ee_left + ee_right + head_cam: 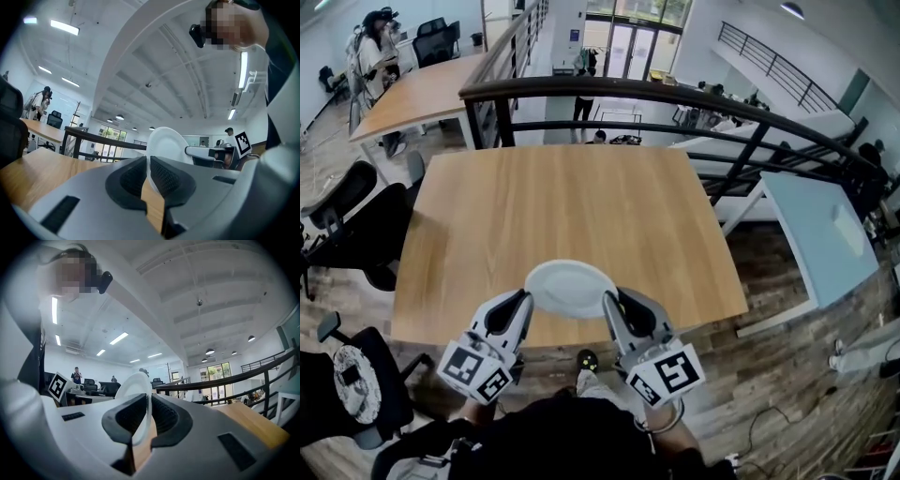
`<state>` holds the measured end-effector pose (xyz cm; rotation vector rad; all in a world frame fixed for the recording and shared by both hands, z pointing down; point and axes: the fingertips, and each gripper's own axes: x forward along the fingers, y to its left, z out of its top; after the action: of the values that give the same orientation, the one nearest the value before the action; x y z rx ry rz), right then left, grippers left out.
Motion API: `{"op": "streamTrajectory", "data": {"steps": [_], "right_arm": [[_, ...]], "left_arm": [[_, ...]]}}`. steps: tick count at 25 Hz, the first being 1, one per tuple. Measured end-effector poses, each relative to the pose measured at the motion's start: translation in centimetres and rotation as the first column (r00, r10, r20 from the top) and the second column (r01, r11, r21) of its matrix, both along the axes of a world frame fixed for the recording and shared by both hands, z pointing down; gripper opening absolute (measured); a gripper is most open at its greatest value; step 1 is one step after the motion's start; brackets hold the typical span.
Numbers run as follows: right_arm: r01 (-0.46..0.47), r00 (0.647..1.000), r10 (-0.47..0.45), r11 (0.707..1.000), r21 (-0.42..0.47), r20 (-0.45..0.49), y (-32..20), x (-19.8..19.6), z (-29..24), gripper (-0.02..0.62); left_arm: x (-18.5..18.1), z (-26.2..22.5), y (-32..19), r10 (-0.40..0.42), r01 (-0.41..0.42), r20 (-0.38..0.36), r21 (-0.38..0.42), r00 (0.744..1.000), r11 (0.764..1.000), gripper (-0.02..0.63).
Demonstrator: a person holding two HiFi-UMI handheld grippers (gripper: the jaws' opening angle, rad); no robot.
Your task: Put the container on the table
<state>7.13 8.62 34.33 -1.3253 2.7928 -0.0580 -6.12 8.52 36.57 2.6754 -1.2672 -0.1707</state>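
The left gripper (523, 302) and right gripper (610, 302) each clamp the rim of the plate (570, 287) between them. It is round, white, shallow (quite plain).

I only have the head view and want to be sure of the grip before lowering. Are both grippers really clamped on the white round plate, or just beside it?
Observer: The left gripper view shows the left gripper shut on the white round plate, with its rim pinched between the fingers.
Operator: And the right one?
Observer: Same in the right gripper view: the right gripper is shut on the opposite rim.
Operator: Is the plate down?
Observer: The light wooden table shows through the gap under the rim. I cannot tell whether the plate touches it.
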Motion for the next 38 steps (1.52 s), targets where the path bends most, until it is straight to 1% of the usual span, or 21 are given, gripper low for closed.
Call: {"op": "streamTrajectory", "data": {"steps": [8, 14, 19, 24, 31, 38], "right_arm": [[0.039, 0.998, -0.038, 0.999, -0.014, 0.049, -5.2, 1.4, 0.3, 0.035], [0.088, 0.994, -0.086, 0.996, -0.024, 0.07, -8.4, 1.6, 0.8, 0.035], [0.112, 0.991, -0.109, 0.993, -0.029, 0.083, -11.0, 2.6, 1.0, 0.035], [0.125, 0.989, -0.122, 0.992, -0.029, 0.088, -13.9, 3.9, 1.3, 0.035], [0.143, 0.986, -0.137, 0.988, -0.056, 0.097, -16.3, 5.2, 2.6, 0.035], [0.134, 0.987, -0.124, 0.986, -0.1, 0.099, -17.7, 4.5, 4.0, 0.035]], "left_arm": [[1.3, -0.3, -5.1, -0.043, 0.043, 0.047, 0.0, 0.998, 0.999, 0.021], [1.6, -0.2, -7.9, -0.086, 0.088, 0.081, -0.023, 0.993, 0.996, 0.021], [2.5, -0.1, -10.0, -0.116, 0.119, 0.093, -0.033, 0.989, 0.992, 0.021], [3.8, 0.0, -12.7, -0.136, 0.14, 0.106, -0.028, 0.985, 0.99, 0.021], [5.2, 0.8, -14.5, -0.149, 0.155, 0.132, -0.033, 0.98, 0.987, 0.021], [4.5, 2.3, -16.1, -0.13, 0.142, 0.143, -0.077, 0.981, 0.987, 0.021]]}}
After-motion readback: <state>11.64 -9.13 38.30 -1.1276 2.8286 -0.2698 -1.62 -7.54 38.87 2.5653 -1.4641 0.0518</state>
